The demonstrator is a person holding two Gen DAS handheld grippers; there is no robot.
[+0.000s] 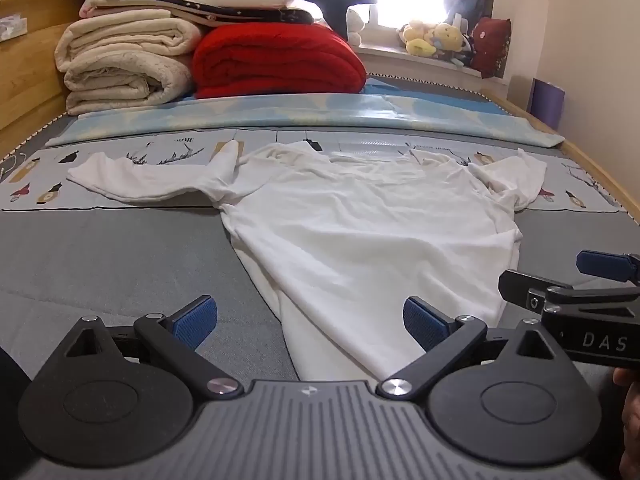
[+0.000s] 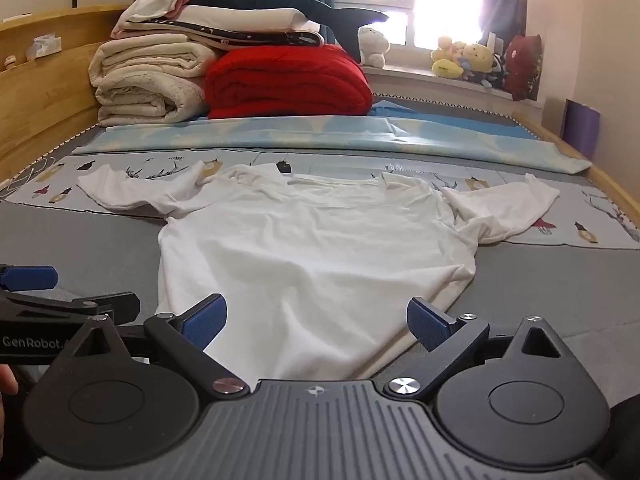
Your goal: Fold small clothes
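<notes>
Two grippers sit side by side at the near edge of the bed, both with jaws spread wide and nothing between the pads. Your left gripper (image 1: 310,322) hangs just above the hem of the white long-sleeved shirt (image 1: 360,232), whose bottom edge runs in under its body; its left blue pad is over bare grey mattress cover (image 1: 100,248), its right pad over white cloth. Just to its right you can see the side of your right gripper (image 1: 568,296), held apart from it. From the right wrist view, your right gripper (image 2: 316,324) hovers over the same hem, with the shirt's lower right corner just ahead of its right pad and your left gripper (image 2: 68,300) showing at its left.

Ahead of both grippers the shirt lies spread flat on the bed, wrinkled, collar at the far end. Its left sleeve (image 1: 136,184) stretches out sideways to the left, and its right sleeve (image 1: 508,180) is bunched and folded back on itself to the right. Both sleeves and the collar rest on a printed sheet (image 1: 48,188) with deer and small figures.

Farther ahead lies a pale blue folded blanket (image 1: 320,116) across the bed. Beyond that, ahead and to the left, stand a red quilt (image 1: 276,64) and cream rolled bedding (image 1: 124,60) with more folded items piled on top. Soft toys (image 1: 432,38) line the windowsill farthest off to the right.
</notes>
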